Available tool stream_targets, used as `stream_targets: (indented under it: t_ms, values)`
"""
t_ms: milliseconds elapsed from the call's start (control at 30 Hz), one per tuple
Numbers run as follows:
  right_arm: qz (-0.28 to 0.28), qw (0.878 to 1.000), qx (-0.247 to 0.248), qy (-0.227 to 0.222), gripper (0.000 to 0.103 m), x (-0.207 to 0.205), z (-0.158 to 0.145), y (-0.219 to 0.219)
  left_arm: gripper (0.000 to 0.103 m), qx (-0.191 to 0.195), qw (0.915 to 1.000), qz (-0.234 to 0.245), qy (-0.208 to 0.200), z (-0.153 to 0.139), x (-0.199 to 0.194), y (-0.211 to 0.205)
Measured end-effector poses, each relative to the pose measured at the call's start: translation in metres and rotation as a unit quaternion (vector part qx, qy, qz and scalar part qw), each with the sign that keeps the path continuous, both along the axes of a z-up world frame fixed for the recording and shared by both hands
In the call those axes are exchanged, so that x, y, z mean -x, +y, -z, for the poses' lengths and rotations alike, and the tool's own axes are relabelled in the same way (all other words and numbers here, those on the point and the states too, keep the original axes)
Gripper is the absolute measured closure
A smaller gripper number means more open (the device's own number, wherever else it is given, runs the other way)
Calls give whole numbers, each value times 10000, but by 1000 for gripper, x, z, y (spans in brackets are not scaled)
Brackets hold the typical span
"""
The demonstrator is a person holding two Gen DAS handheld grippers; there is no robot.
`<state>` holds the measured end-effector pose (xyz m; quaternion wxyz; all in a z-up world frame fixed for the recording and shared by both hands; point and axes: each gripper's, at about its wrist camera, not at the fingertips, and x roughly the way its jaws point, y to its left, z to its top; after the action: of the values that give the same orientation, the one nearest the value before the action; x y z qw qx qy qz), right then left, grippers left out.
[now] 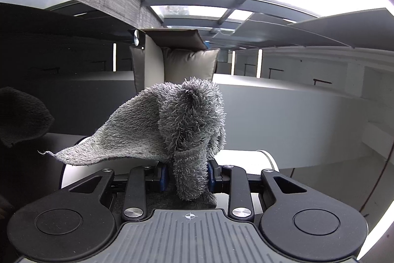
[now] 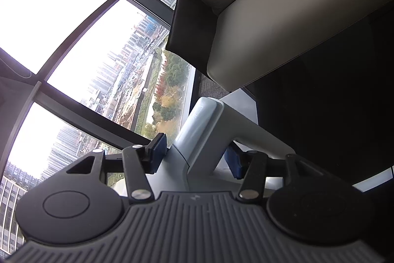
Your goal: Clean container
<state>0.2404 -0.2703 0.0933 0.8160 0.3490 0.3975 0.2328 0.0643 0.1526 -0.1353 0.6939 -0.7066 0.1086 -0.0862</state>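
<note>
A shaggy grey cloth (image 1: 187, 115) stands bunched up between the blue pads of my left gripper (image 1: 188, 174), which is shut on it. One corner of the cloth flaps out to the left. Just beyond and under the cloth lies a white round container (image 1: 248, 159), partly hidden by it. In the right wrist view the container's pale grey-white handle part (image 2: 209, 120) runs up between the blue pads of my right gripper (image 2: 195, 157), which is shut on it and holds it tilted.
A beige cushioned chair (image 1: 177, 61) stands straight ahead, large at the upper right (image 2: 270, 16) of the right view. Big windows (image 2: 73, 16) fill the left. A white curved counter (image 1: 283, 110) runs to the right. A dark fuzzy shape (image 1: 22, 115) sits at the left edge.
</note>
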Motion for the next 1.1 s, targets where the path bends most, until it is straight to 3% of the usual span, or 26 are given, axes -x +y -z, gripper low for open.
stream_targets:
  t_ms: [167, 767, 900, 1100]
  values:
    - [-2, 10000, 31, -14, 48, 0, -1, 2, 76, -362, 9991, -124, 197, -4, 1, 0]
    - [-31, 9999, 74, 99, 48, -11, -2, 14, 76, -404, 9949, -174, 907, 4, 11, 10]
    - [126, 9992, 264, 277, 47, -11, -9, 18, 77, -449, 9946, -156, 921, 2, 12, 12]
    - [526, 9925, 1022, 405, 47, -5, -32, 32, 77, -465, 9947, -116, 910, -1, 13, 13]
